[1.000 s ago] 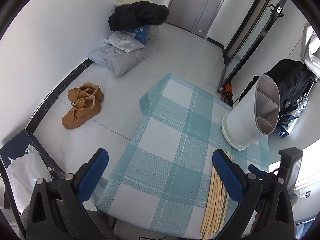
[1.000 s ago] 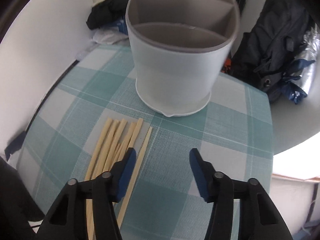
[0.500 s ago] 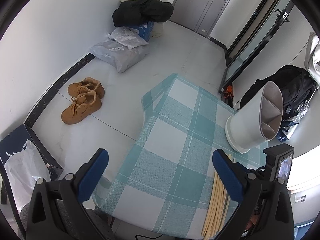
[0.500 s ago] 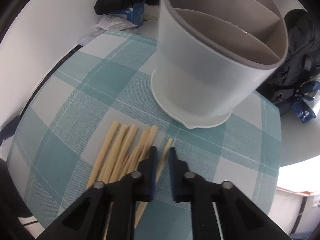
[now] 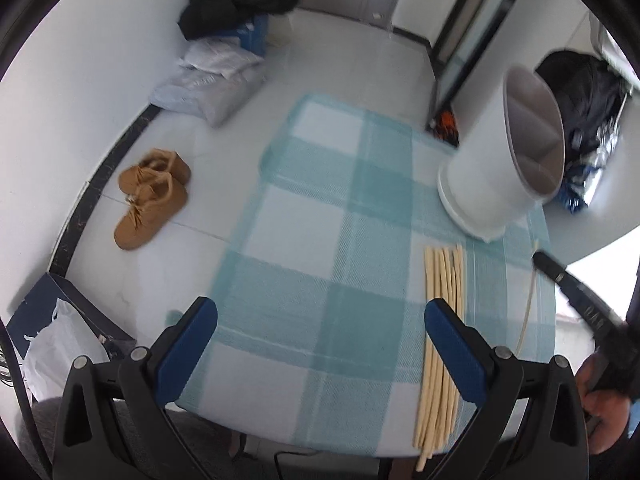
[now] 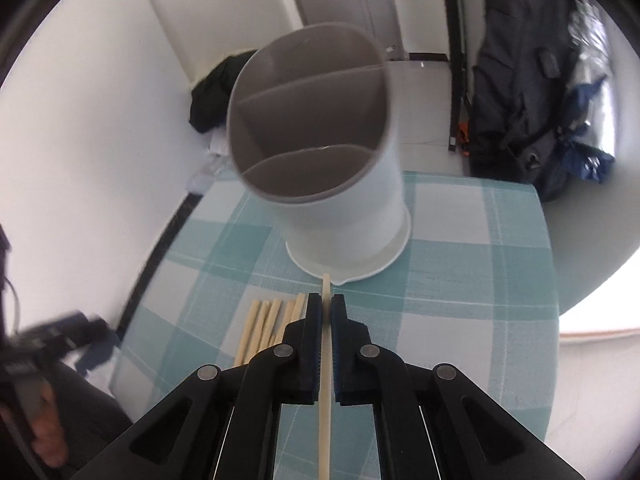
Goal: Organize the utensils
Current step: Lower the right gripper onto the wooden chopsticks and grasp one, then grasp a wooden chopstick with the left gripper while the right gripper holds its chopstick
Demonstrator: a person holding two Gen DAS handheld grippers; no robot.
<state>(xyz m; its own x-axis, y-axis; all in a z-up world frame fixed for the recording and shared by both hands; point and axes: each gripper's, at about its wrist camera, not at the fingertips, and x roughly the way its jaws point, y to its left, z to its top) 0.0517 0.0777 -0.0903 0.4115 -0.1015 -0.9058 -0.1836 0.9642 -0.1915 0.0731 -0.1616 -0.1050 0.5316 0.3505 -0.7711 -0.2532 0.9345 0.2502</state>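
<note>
Holder (image 6: 320, 152) was a white tub with a grey inside, split into three compartments; all the visible parts of them looked bare, no utensils in any. It stood upright on the checked tablecloth (image 5: 320, 248), at the far right of the table in the left wrist view.

Right tongs (image 6: 326, 312) were clamped on one chopstick (image 6: 325, 380), the stick running lengthwise between the pads with its tip poking out just short of the holder's base. Left tongs (image 5: 320, 320) were spread wide, gripping nothing, hovering over the near table edge. Rest of the chopsticks (image 5: 442, 320) lay in a loose bundle on the cloth, just beside the right tongs and near the holder, not touching it.

Versus half a second ago: right tongs were already nearly closed around that stick on the cloth; now the stick was pinched, and it appeared raised off the cloth in the left wrist view. Left tongs same spread.

No readable writing or brand. Brown shoes (image 5: 150, 198) were on the floor, bags (image 6: 532, 92) by the wall.
</note>
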